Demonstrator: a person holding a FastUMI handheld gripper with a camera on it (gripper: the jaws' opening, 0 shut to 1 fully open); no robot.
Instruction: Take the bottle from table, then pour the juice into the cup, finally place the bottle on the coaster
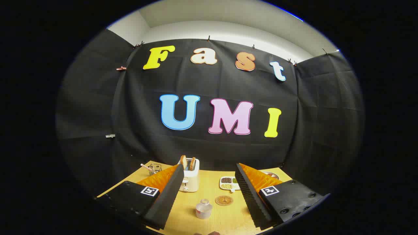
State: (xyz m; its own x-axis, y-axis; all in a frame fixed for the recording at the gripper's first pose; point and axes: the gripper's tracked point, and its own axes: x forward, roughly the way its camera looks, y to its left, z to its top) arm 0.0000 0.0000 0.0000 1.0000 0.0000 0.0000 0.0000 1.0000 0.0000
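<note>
Bottle (203, 209) stands between the spread fingers (169, 192).

Forward along fingers (169, 192), above table (209, 182)

The gripper's (209, 199) right finger hides most of a plate (272, 175).

Clear plastic bottle (203, 209) on matt wooden table (209, 182); ribbed black jaws.
</note>
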